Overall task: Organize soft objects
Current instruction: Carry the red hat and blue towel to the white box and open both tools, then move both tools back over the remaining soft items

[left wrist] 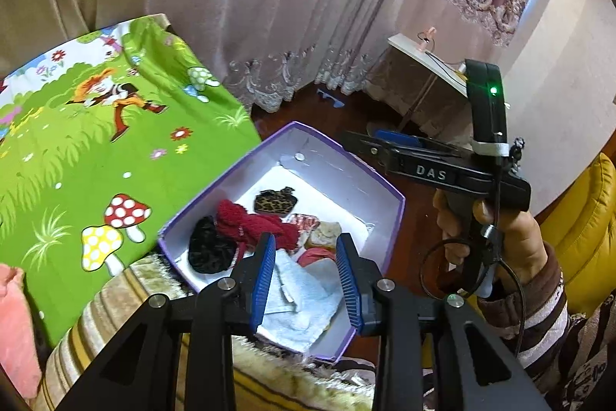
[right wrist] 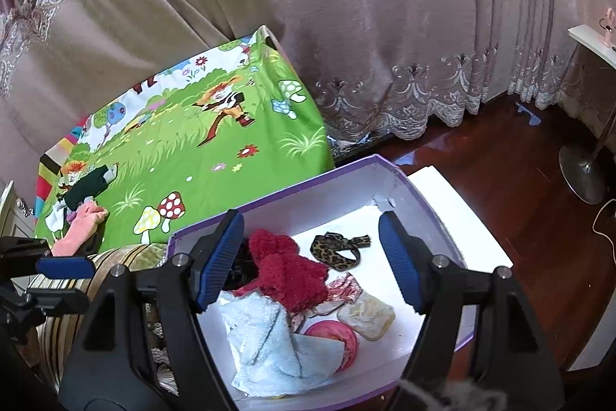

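Note:
A purple box (left wrist: 389,214) with a white inside stands at the bed's edge. Several soft items lie in it: a red fuzzy piece (right wrist: 287,270), a black piece (left wrist: 208,251), a leopard-print band (right wrist: 337,249), a pale blue towel (right wrist: 269,345), a pink piece (right wrist: 338,334) and a cream pad (right wrist: 367,314). My left gripper (left wrist: 307,276) hangs open just over the towel (left wrist: 304,299), its pads not pressing on it. My right gripper (right wrist: 310,264) is held wide open above the box with nothing in it; a hand carries it (left wrist: 371,141) at the right of the left wrist view.
A green cartoon bedsheet (left wrist: 96,149) covers the bed, with a pink cloth (right wrist: 79,230) on it and a striped blanket (left wrist: 127,295) at the near edge. Curtains (right wrist: 346,26) hang behind. A dark wooden floor (right wrist: 500,160), a lamp base (right wrist: 585,176), a white side table (left wrist: 427,58) and a yellow cushion (left wrist: 585,230) lie right.

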Motion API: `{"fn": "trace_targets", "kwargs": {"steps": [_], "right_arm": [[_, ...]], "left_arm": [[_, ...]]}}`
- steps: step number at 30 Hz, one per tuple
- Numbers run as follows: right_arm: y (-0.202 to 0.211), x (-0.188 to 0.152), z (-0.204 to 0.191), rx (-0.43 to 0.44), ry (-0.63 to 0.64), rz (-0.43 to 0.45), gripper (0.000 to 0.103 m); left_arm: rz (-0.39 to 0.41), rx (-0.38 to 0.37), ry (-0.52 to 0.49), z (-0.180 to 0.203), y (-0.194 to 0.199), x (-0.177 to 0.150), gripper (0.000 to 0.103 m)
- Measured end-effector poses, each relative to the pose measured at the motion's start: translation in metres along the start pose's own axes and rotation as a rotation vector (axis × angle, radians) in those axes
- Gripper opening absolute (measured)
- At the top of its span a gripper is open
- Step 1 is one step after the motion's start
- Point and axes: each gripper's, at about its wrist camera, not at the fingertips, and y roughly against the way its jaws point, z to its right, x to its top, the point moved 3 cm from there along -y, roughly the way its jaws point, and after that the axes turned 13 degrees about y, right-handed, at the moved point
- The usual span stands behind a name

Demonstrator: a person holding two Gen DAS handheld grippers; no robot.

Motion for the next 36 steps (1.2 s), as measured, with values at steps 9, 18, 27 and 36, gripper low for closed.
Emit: {"fn": "trace_targets", "kwargs": {"steps": [9, 18, 27, 36], "right_arm": [[-0.01, 0.011, -0.037, 0.033, 0.068, -0.026, 0.075], [-0.019, 0.028, -0.085, 0.072, 0.156, -0.046, 0.075], [-0.029, 0.048, -0.14, 0.107, 0.255, -0.058, 0.075], [-0.036, 0.065, -0.192, 0.153, 0.319, -0.057, 0.076]], "left_arm": [[0.063, 0.037, 0.097, -0.052, 0.028, -0.001, 0.035], [0.144, 0.101, 0.206, -0.118, 0.072, -0.008, 0.035], [0.232, 0.172, 0.345, -0.191, 0.119, -0.027, 0.039], [0.345, 0.269, 0.52, -0.272, 0.181, -0.045, 0.041]]}}
